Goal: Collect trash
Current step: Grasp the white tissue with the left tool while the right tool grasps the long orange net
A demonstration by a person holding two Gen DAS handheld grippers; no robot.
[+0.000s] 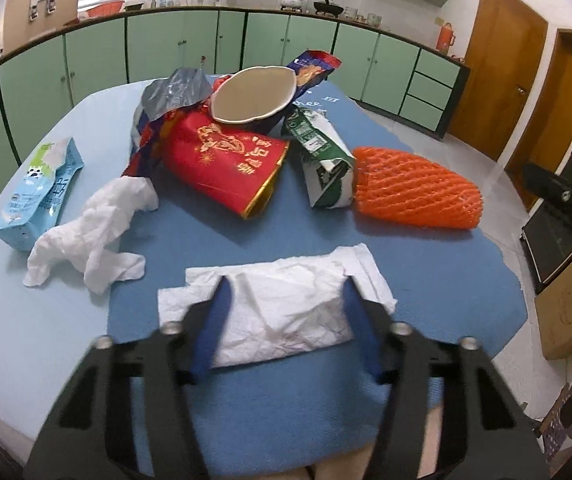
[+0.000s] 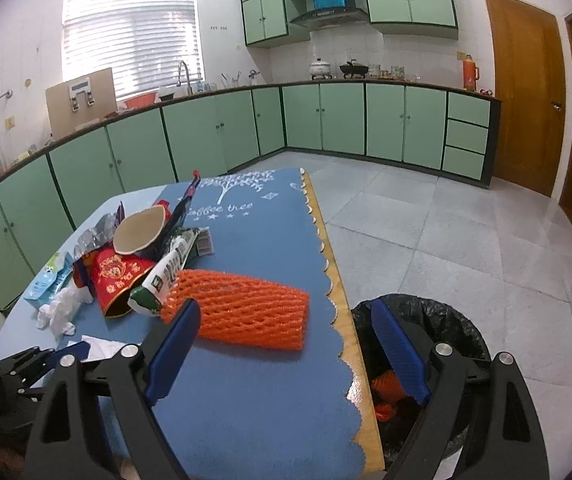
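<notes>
The flat white paper towel (image 1: 286, 312) lies at 6 o'clock on the blue mat (image 1: 425, 264), and the left tool (image 1: 286, 292) stands spread over it — one blue finger at each end of the sheet, neither pinching it. At 10 o'clock from the towel sits a crumpled white tissue (image 1: 90, 232), with a light-blue milk carton (image 1: 40, 192) just beside it at 9 o'clock. Toward 12 o'clock the trash is heaped: a red and gold wrapper (image 1: 226, 160) under a tilted paper bowl (image 1: 252, 94), a silver foil bag (image 1: 176, 92) at the bowl's 9 o'clock, and a green and white carton (image 1: 321, 160) touching an orange foam fruit net (image 1: 413, 190) at 2 o'clock.

In the right wrist view the right tool (image 2: 286, 320) is also spread, holding nothing; its left finger hangs over the mat near the orange foam fruit net (image 2: 246, 308), its right finger over a trash bin with a black liner (image 2: 445, 320) that stands on the floor against the surface's edge (image 2: 351, 344). Orange netting (image 2: 385, 384) lies inside the bin. Green kitchen cabinets (image 2: 345, 120) fill the background.
</notes>
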